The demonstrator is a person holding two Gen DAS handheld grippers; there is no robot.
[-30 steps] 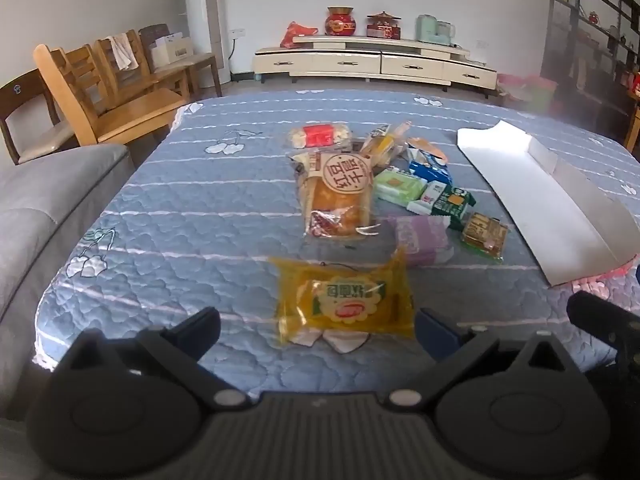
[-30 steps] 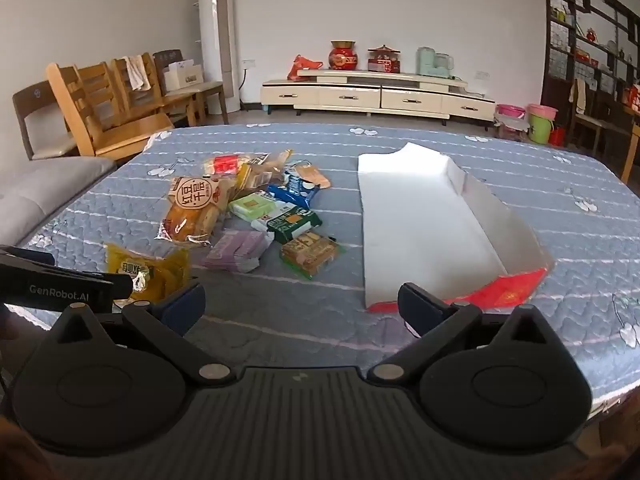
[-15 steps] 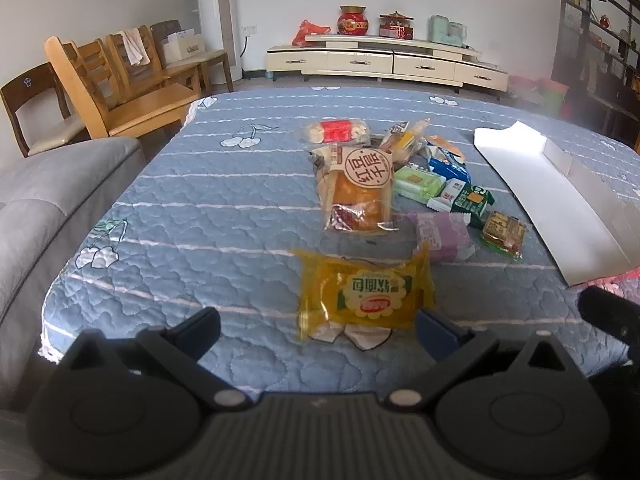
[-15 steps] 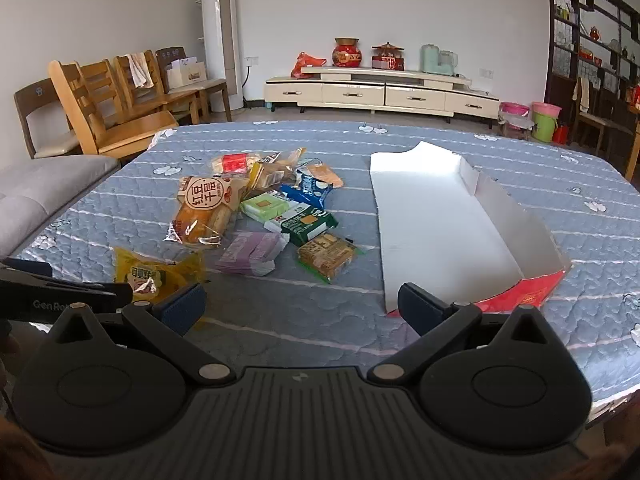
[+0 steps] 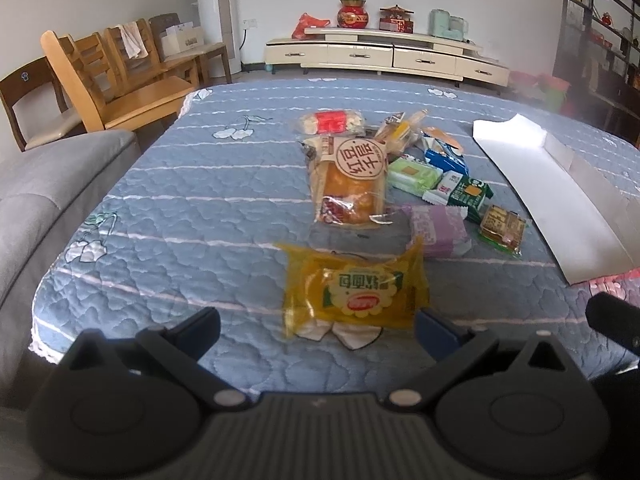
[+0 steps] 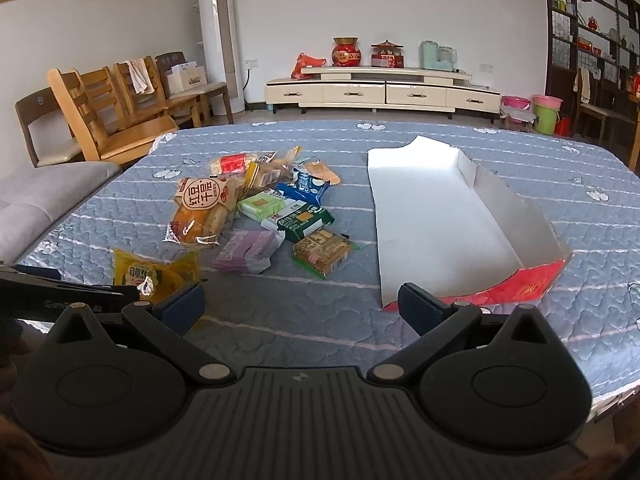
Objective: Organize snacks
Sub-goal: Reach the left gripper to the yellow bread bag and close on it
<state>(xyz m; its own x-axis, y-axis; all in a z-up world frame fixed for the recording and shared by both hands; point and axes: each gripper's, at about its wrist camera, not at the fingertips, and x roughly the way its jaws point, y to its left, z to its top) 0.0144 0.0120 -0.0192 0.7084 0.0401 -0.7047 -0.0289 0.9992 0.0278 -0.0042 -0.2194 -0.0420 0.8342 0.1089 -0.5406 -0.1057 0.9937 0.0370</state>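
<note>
The left tool (image 5: 318,330) hangs low over the near edge of the table (image 5: 192,208), its two fingers spread wide apart with nothing between them. It has edged forward since a second ago: the yellow snack packet (image 5: 354,290) now sits larger and nearer, its lower right corner just beside the blue pad of the right-hand finger, though contact cannot be told. The right tool (image 6: 300,308) is likewise spread wide and empty, and it too has advanced, so that the snacks and the box fill more of its view than before. Its right finger lines up with the near red end of the cardboard box (image 6: 440,216).

Beyond the yellow snack packet lies the purple packet (image 5: 438,228), and just beside that, to the right, a small brown biscuit pack (image 5: 502,226). Behind them the long bread packet (image 5: 348,182) with a round label lies lengthwise, with a pale green packet (image 5: 414,176), a dark green packet (image 5: 466,192) and a blue packet (image 5: 446,160) crowded at its right. Farthest in the cluster is a red-and-white packet (image 5: 332,122). None of the snacks has changed place on the table, and all lie outside the cardboard box, which stands well apart to their right.

Farther back are wooden chairs (image 6: 108,120) and a low cabinet (image 6: 384,92).
</note>
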